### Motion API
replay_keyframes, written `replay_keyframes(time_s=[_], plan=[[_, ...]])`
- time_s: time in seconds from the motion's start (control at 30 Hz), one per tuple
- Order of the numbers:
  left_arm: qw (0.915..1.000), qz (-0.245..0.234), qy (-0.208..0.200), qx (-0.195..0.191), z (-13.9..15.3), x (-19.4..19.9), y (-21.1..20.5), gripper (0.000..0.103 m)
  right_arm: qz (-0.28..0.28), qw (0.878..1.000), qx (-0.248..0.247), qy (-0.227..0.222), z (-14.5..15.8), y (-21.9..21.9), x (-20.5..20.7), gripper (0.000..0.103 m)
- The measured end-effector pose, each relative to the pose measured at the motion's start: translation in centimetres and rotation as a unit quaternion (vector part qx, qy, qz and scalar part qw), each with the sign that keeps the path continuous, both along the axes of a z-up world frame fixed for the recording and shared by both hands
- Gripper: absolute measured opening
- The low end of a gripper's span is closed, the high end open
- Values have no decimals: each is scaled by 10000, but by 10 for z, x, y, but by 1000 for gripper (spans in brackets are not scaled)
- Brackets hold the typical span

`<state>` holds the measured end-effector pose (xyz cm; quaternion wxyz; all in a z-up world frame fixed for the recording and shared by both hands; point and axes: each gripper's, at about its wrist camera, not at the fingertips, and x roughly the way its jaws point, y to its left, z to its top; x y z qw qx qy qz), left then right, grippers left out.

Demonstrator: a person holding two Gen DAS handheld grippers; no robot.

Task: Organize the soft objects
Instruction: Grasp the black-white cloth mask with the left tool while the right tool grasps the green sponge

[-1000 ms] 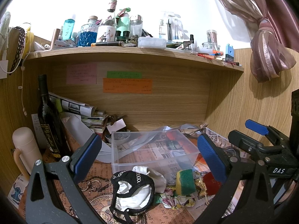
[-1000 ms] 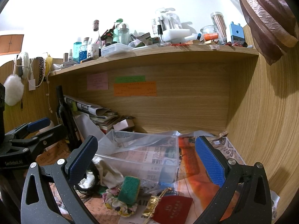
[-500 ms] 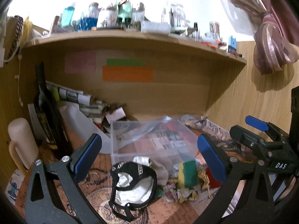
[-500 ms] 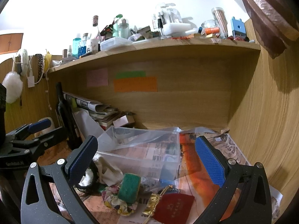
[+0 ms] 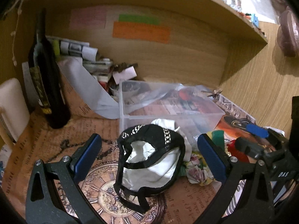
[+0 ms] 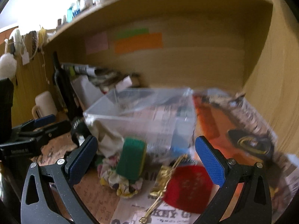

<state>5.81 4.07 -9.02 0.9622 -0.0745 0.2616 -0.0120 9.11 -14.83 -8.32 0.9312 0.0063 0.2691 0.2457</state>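
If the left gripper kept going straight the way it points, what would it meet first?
Most likely the black-and-white fabric pouch, lying between the open left gripper's fingers; the clear plastic box sits just beyond. Depth is uncertain.

Warm indoor light. Left wrist view mostly sharp; sticky notes (image 5: 139,28) beyond jaws softened. Right wrist view heavily motion-blurred; clear box (image 6: 142,112) ahead of jaws smeared. Overexposed white above shelf (image 6: 149,5). Fisheye bending, dark vignette at edges.
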Motion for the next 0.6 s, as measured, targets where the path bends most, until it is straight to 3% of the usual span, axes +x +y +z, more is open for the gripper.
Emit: replay_keyframes(time_s=[0.07, 0.2, 0.27, 0.53, 0.57, 0.6], plan=[[10000, -9, 53, -74, -5, 6, 1, 103, 69, 9999, -9, 126, -8, 4, 4, 101], [9997, -77, 179, -140, -12, 17, 1, 85, 217, 9993, -31, 311, -17, 12, 10, 87], [9994, -119, 203, -247, -14, 21, 3, 81, 269, 9989, -48, 380, -22, 15, 13, 81], [9987, -317, 185, -340, -15, 23, 4, 53, 352, 9976, -76, 592, -32, 20, 22, 39], [9986, -334, 190, -357, -15, 22, 4, 47, 384, 9974, -54, 603, -32, 20, 22, 37], [9984, -372, 182, -391, -15, 21, 4, 34, 396, 9974, -41, 600, -32, 21, 22, 34]])
